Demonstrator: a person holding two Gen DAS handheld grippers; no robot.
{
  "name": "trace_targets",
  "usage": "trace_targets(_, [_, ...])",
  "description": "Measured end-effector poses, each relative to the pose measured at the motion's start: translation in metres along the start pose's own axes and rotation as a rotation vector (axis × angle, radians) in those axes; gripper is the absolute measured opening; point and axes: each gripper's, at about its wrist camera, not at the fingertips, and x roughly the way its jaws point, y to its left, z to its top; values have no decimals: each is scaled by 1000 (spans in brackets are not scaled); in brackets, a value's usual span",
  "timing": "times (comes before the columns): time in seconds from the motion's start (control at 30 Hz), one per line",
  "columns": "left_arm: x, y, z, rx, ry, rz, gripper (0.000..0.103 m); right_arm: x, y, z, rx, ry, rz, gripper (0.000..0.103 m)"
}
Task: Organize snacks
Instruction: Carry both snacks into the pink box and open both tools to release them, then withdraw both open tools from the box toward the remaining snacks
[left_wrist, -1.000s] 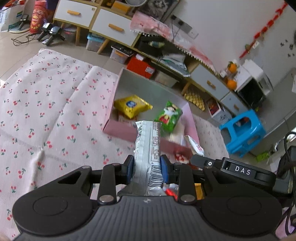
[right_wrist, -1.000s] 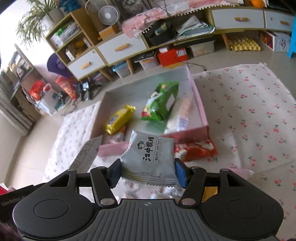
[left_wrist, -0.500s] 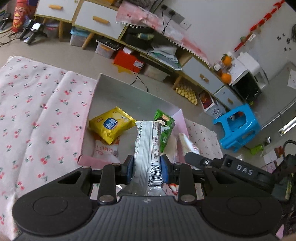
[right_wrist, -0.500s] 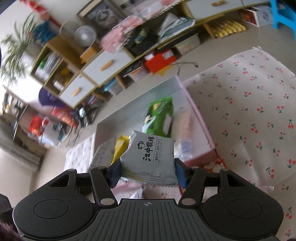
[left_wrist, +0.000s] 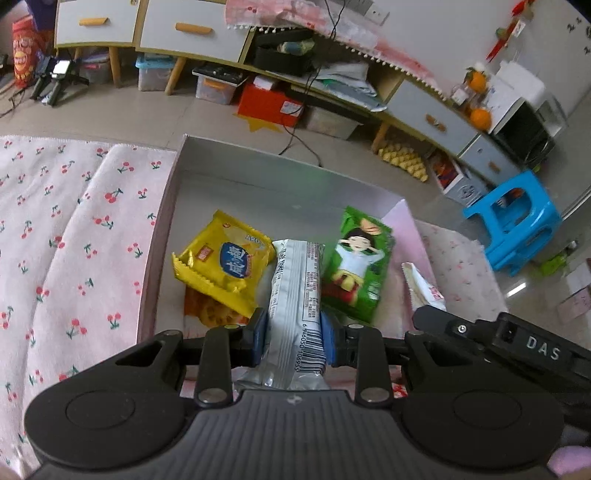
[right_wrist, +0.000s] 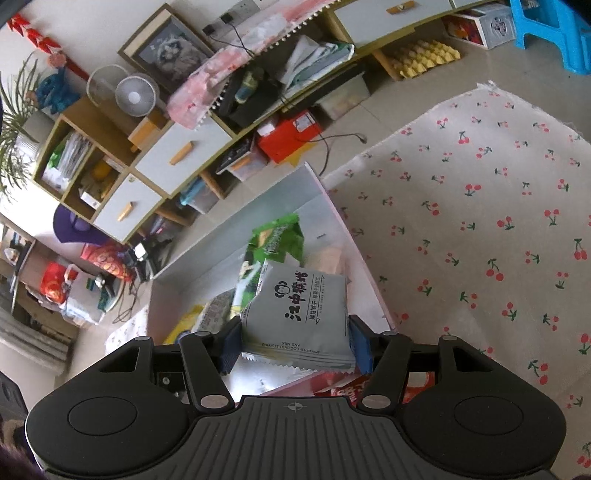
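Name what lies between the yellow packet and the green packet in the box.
In the left wrist view, the silver snack bar held by the left claw hangs between the yellow packet and green packet.

We're in a home living rm: low cabinet w/ drawers (left_wrist: 192, 33), cherry-print cloth (right_wrist: 498, 206), desk fan (right_wrist: 135, 95), framed pic (right_wrist: 168, 55), blue plastic stool (left_wrist: 515, 221).

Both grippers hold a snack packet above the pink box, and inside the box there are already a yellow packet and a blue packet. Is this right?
Not quite. The second packet in the pink box is green, not blue; the left wrist view shows it beside the yellow packet. The rest holds: the left gripper holds a silver packet and the right gripper a grey packet above the box.
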Motion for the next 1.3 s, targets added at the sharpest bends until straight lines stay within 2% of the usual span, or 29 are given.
trace_targets(0.13, [2, -4, 2, 54, -25, 67, 28, 7, 3, -1, -25, 3, -7, 59])
trace_targets(0.47, [4, -17, -7, 158, -75, 128, 31, 9, 14, -8, -110, -15, -44, 62])
trace_targets(0.5, [2, -18, -8, 164, -81, 127, 34, 8, 14, -8, -110, -16, -43, 62])
trace_targets(0.57, [-2, -20, -8, 171, -85, 117, 41, 5, 14, -6, -99, -13, -30, 71])
trace_targets(0.63, [-7, -22, -8, 174, -89, 103, 47, 1, 13, -5, -82, -21, -12, 71])
trace_targets(0.7, [-13, -24, -9, 184, -100, 87, 60, -2, 14, -3, -81, -26, 5, 73])
trace_targets(0.77, [-19, -25, -10, 187, -112, 76, 66, -7, 15, -2, -83, -36, 11, 75])
trace_targets(0.93, [-24, -27, -14, 188, -106, 63, 70, -17, 16, -1, -90, -39, 7, 77])
trace_targets(1.1, [-35, -28, -23, 185, -116, 54, 82, -30, 18, -4, -130, -37, -7, 80])
trace_targets(1.3, [-47, -32, -33, 198, -104, 58, 93, -47, 20, -10, -215, -23, -70, 82])
